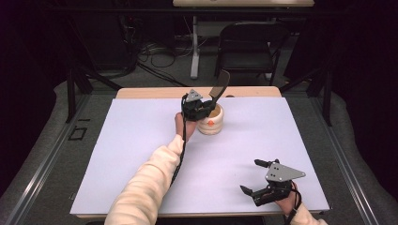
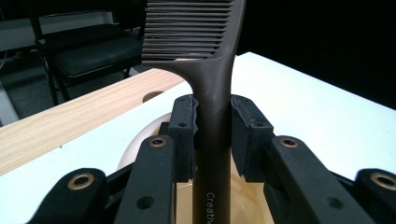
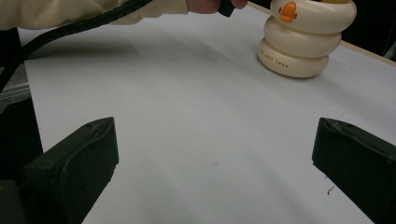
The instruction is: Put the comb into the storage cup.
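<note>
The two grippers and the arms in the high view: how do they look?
Both grippers, left and right, are black with a grey three-cornered plate on top and a black cable trailing back. The fingers are blocky and black. The sleeves are cream-coloured.

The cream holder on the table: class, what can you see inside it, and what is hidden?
A dark comb stands in the cream holder, its handle clamped by the left gripper. The handle's lower end and the holder's bottom are covered.

One comb (image 2: 212, 107), clamped between the left jaws. One cream holder (image 3: 303, 39), beneath those jaws. One chair (image 1: 248, 44). Two grippers.
</note>
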A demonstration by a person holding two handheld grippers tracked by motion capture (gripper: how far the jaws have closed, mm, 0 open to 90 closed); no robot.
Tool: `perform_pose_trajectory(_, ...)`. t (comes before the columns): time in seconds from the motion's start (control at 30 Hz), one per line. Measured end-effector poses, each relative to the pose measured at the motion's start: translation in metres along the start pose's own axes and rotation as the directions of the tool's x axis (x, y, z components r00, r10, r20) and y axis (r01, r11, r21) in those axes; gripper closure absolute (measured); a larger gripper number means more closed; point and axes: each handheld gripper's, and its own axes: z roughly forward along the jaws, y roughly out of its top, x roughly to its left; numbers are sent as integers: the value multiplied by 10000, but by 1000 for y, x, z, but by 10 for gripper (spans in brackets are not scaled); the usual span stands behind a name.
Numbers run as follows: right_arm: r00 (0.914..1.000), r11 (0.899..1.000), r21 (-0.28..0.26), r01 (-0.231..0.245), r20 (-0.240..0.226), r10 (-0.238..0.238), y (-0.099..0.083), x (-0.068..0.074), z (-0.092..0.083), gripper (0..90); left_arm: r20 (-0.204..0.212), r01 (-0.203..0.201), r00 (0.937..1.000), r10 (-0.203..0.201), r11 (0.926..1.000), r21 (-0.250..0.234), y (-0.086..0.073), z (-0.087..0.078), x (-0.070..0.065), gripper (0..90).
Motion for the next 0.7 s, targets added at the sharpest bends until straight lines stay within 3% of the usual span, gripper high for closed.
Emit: perform_pose_trajectory(0.7, 10000, 10000, -2, -3, 9, 3, 0, 0, 0, 0, -152, 33, 9999, -28, 9994, 337, -3, 0, 1, 719)
